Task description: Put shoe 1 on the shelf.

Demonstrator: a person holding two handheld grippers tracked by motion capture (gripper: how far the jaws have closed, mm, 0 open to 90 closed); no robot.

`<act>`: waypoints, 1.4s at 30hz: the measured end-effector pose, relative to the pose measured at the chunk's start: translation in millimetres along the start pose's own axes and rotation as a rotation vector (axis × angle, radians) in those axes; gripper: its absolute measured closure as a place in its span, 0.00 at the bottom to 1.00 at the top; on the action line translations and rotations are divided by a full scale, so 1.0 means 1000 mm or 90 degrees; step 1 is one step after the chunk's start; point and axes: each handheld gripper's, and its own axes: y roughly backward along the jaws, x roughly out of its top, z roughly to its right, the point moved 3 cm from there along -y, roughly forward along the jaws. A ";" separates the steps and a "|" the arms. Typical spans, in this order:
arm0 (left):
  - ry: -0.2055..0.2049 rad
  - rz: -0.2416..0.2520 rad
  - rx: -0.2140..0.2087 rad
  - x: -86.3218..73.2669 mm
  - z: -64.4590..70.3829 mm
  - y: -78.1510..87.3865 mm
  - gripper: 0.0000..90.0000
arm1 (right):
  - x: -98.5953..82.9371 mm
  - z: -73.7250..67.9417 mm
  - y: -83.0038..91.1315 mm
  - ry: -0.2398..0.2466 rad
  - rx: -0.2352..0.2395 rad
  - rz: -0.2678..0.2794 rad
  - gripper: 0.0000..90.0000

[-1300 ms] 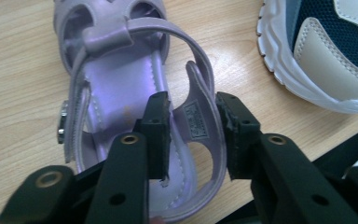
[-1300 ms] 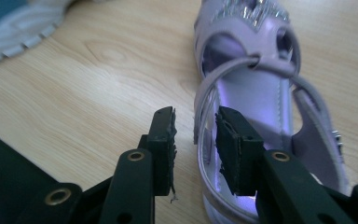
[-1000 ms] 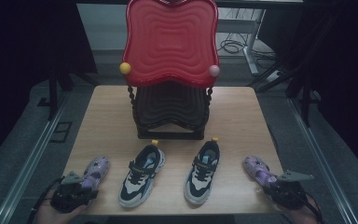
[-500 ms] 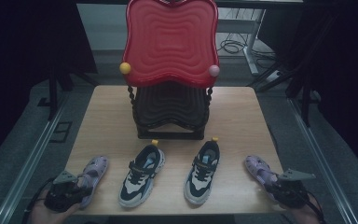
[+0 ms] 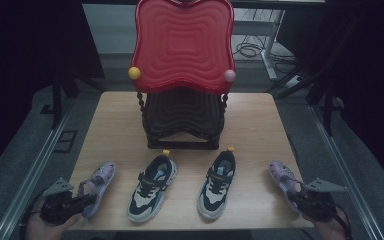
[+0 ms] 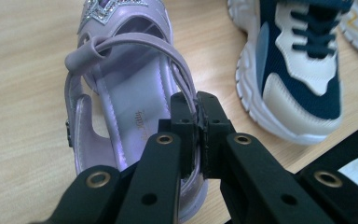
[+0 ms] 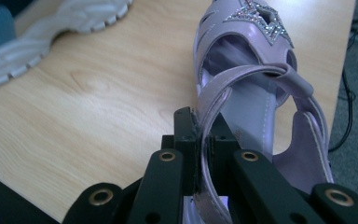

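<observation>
Left gripper (image 6: 196, 122): I see its jaws closed on the strap of the left sandal (image 6: 121, 88), near the heel; in the high view it sits at the table's near left corner, over my left hand (image 5: 47, 227).
Left sandal: purple, resting on the table (image 5: 115, 125) with a glittery star on the toe; it lies just left of the left sneaker (image 5: 152, 187), apart from it.
Right gripper (image 7: 203, 135): jaws clamped on the strap of the right sandal (image 7: 261, 93); in the high view I find it at the near right corner.
Right sandal: purple, same star on the toe; it lies near the table's right edge, well apart from the right sneaker (image 5: 217, 182).
Sneakers: navy and white, side by side between the two sandals, toes towards me.
Rack (image 5: 182, 120): dark, at the table's middle behind the sneakers; a red wavy tray (image 5: 182, 42) stands upright above it.
</observation>
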 end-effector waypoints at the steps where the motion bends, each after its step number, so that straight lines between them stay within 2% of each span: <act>1: -0.002 0.005 -0.004 0.001 0.000 0.002 0.96 | 0.002 -0.001 0.002 -0.002 0.001 0.010 0.95; 5: -0.009 0.021 -0.023 0.009 0.003 0.007 0.96 | 0.012 -0.004 0.005 -0.002 0.012 0.041 0.95; 10: -0.016 0.054 -0.035 0.022 0.007 0.008 0.96 | 0.031 -0.011 0.001 0.008 0.038 0.078 0.95; 16: -0.017 0.096 -0.046 0.034 0.012 0.008 0.96 | 0.042 -0.014 -0.003 0.008 0.049 0.100 0.95; 25: -0.024 0.115 -0.060 0.048 0.018 0.008 0.96 | 0.050 -0.018 -0.008 -0.007 0.068 0.138 0.94; 29: -0.018 0.132 -0.073 0.054 0.019 0.007 0.96 | 0.055 -0.023 -0.007 -0.007 0.098 0.169 0.94; 32: -0.022 0.140 -0.079 0.060 0.021 0.005 0.96 | 0.061 -0.026 -0.007 -0.001 0.108 0.188 0.94; 42: -0.035 0.169 -0.101 0.078 0.033 0.002 0.96 | 0.081 -0.039 -0.011 0.004 0.126 0.215 0.94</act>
